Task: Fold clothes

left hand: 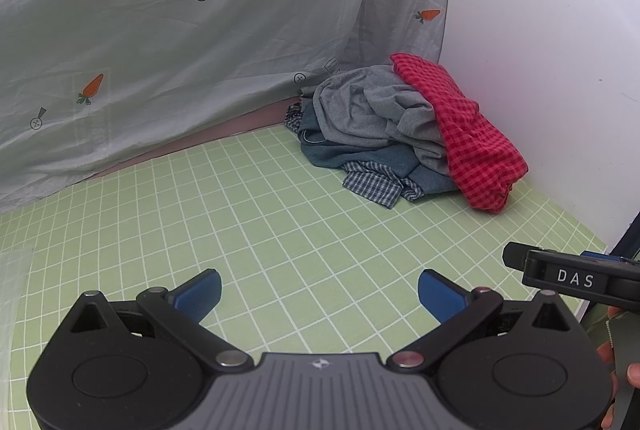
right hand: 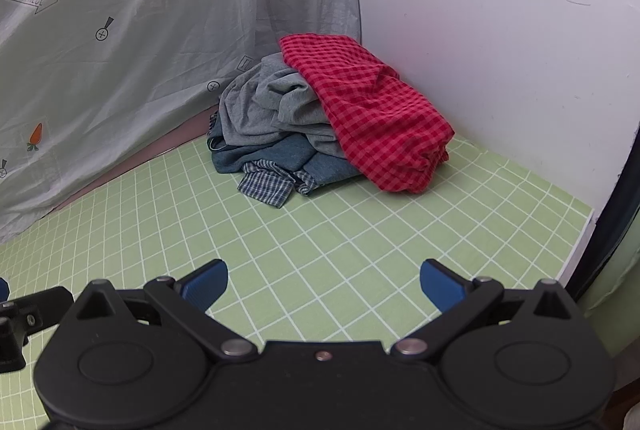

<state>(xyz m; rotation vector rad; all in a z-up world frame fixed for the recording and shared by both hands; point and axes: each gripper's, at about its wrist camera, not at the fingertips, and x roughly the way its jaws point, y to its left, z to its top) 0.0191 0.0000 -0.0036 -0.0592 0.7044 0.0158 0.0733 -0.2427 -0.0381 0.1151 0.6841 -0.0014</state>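
Note:
A heap of crumpled clothes lies in the far corner of the green grid mat [left hand: 280, 238] [right hand: 360, 230]. On top is a red checked garment [left hand: 472, 134] [right hand: 372, 110], with a grey garment [left hand: 372, 106] [right hand: 264, 102] beside it. A blue garment [left hand: 380, 158] [right hand: 280, 154] and a blue-white checked shirt [left hand: 374, 186] [right hand: 266, 186] lie beneath. My left gripper [left hand: 320, 296] is open over bare mat, well short of the heap. My right gripper [right hand: 324, 286] is likewise open and holds nothing; its body [left hand: 576, 276] shows at the left wrist view's right edge.
A grey sheet printed with carrots [left hand: 180, 30] [right hand: 120, 30] hangs behind the mat on the left. A white wall [left hand: 540, 50] [right hand: 500, 30] closes the right side. The mat's right edge [right hand: 580, 234] drops off. A clear plastic sheet [left hand: 14, 290] lies at the left. A person's fingers [left hand: 632, 378] grip the right handle.

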